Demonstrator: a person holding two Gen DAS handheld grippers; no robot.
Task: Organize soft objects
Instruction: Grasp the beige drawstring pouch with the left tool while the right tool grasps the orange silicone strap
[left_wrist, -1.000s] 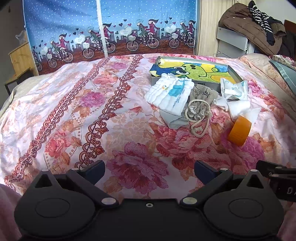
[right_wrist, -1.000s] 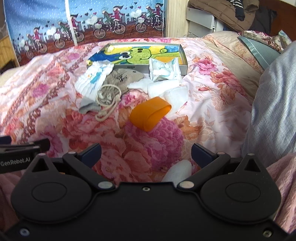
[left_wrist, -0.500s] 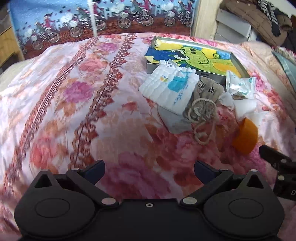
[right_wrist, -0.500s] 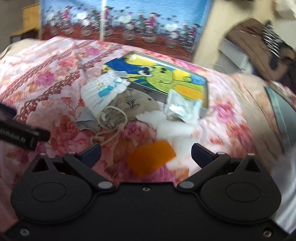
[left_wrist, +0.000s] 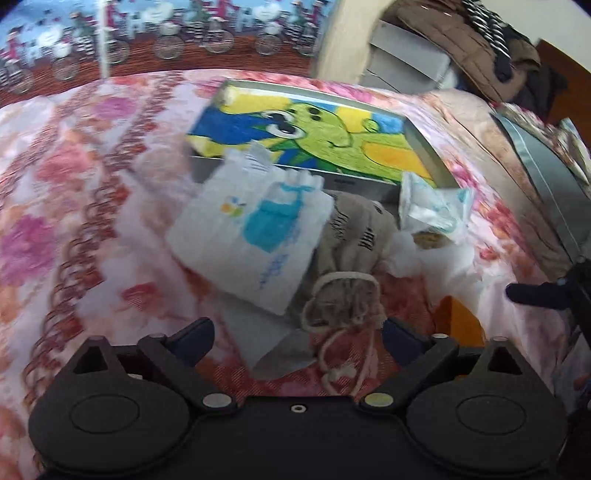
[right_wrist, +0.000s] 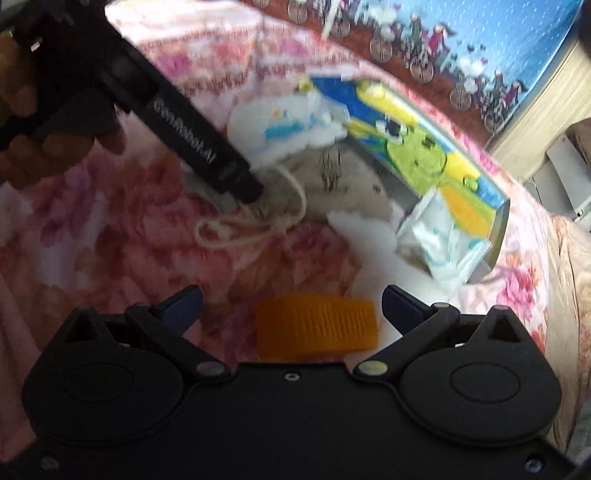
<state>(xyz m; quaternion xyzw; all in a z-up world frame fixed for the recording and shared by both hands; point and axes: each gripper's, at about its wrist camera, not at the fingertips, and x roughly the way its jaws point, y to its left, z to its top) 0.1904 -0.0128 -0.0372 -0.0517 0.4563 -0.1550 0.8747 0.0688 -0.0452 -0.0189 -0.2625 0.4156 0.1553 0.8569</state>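
We held both grippers over a flowered bedspread (left_wrist: 74, 206), each with its jaws spread wide and gripping nothing.

Ahead of the left gripper (left_wrist: 297, 341), the gathered neck of a beige drawstring pouch (left_wrist: 349, 254) sat between the open jaws, its cord (left_wrist: 341, 369) trailing back toward us across the fabric. Just beyond the left jaw and overlapping the pouch lay a folded white diaper (left_wrist: 251, 229) with a blue print. Under the diaper's near edge a grey cloth (left_wrist: 280, 350) showed. Farther out stood a shallow box (left_wrist: 424, 147) lined with a green-and-yellow cartoon picture. Beyond the right jaw a crinkled plastic packet (left_wrist: 432, 210) leaned at the box's corner, with white fluffy material (left_wrist: 443, 262) beside it. An orange band (left_wrist: 461, 321) peeked out just outside the right jaw.

From the right gripper (right_wrist: 291, 304), the same orange band (right_wrist: 317, 326) lay flat between the open jaws, close to the gripper body. Ahead and to the left, one black finger of the left gripper (right_wrist: 207, 155) reached down to the pouch's neck (right_wrist: 273, 195); motion blur kept us from telling whether it touched. The diaper (right_wrist: 284, 129), box (right_wrist: 498, 221) and packet (right_wrist: 439, 240) lay beyond, toward the right jaw's side.
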